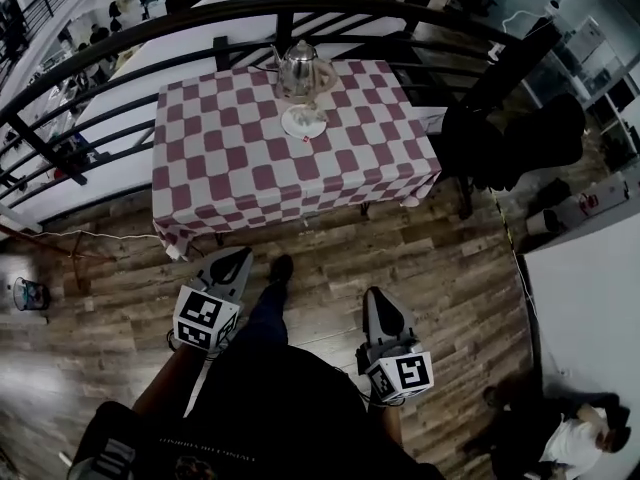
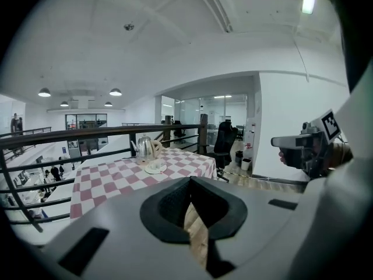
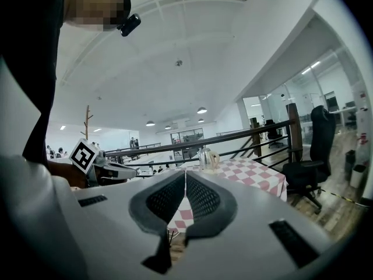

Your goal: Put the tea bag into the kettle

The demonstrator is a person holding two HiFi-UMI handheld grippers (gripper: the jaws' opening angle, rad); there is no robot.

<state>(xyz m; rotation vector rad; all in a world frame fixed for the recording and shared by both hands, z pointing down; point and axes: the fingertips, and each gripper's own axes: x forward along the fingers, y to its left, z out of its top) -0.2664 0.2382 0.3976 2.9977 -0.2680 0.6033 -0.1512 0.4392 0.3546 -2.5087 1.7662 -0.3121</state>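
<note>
**Well short of the table: both grippers empty, fingers together**

Near: left gripper [image 1: 238, 260] and right gripper [image 1: 378, 300] are held out in front of the person, over the wooden floor [image 1: 430, 258]. Both point toward the table [image 1: 215, 168]. In each gripper view the fingers are pressed together with nothing between them.

Farther: the table carries a red-and-white chequered cloth and stands well apart from both grippers. On its far half is a white saucer [image 1: 288, 126] holding a small pale thing, taken for the tea bag [image 1: 305, 120]; it is too small to be certain. The kettle [image 1: 300, 68] stands just beyond the saucer, near the far edge, and its lid appears to be on. A black railing [image 1: 150, 30] runs behind the table, and a black chair [image 1: 510, 138] stands to its right.

Step in hand (judgement): the approach.
- Come square to the near edge.
- Part the fingers before reaching, not over the saucer.
- The saucer lies nearer than the kettle, so the tea bag can be picked without crossing the kettle.
- Pinch lightly at the top of the bag.
- The other gripper probably has to lift the lid first.

Writing: the marker cubes show patterns only. Print on the person's dark shirt is too blurred to read. No brand is legible on the kettle.
</note>
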